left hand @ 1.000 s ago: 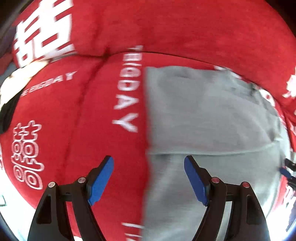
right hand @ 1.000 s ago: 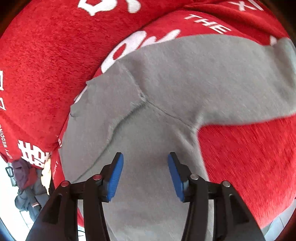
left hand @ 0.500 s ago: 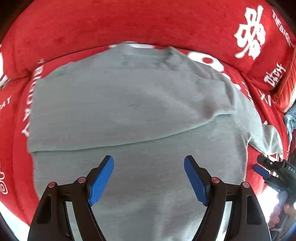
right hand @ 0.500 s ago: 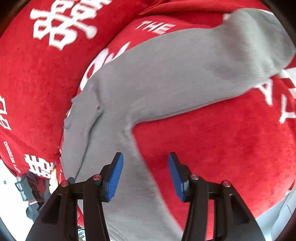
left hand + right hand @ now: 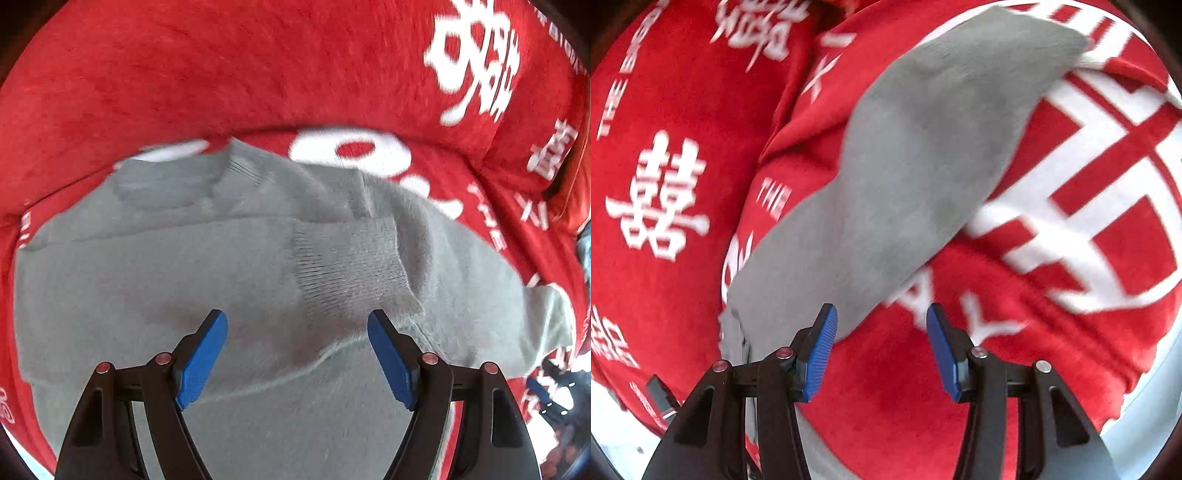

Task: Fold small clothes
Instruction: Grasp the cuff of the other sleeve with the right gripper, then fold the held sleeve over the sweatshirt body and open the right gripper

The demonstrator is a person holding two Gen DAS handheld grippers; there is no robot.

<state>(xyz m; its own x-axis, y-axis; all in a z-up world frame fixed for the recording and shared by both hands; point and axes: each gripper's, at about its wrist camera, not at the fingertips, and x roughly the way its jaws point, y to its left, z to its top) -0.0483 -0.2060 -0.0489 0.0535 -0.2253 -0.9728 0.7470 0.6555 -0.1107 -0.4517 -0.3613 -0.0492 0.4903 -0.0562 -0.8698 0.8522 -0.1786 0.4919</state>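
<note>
A small grey knit sweater (image 5: 236, 280) lies on a red plush cover (image 5: 221, 74) with white lettering. One sleeve is folded across its body, and the sleeve's ribbed cuff (image 5: 351, 266) lies near the middle. My left gripper (image 5: 297, 354) is open and empty just above the sweater's body. In the right wrist view the other grey sleeve (image 5: 923, 158) stretches out over the red cover (image 5: 997, 369). My right gripper (image 5: 882, 350) is open and empty, at the near edge of that sleeve, mostly over red fabric.
A red cushion back (image 5: 295, 66) with white characters rises behind the sweater. The cover's front edge (image 5: 1126, 406) drops to a pale floor at the lower right. The other gripper (image 5: 546, 391) shows at the left view's right edge.
My left gripper has swept right and forward over the sweater toward the folded sleeve's cuff. My right gripper has swung right, off the sweater's body, along the outstretched sleeve. Both stayed open.
</note>
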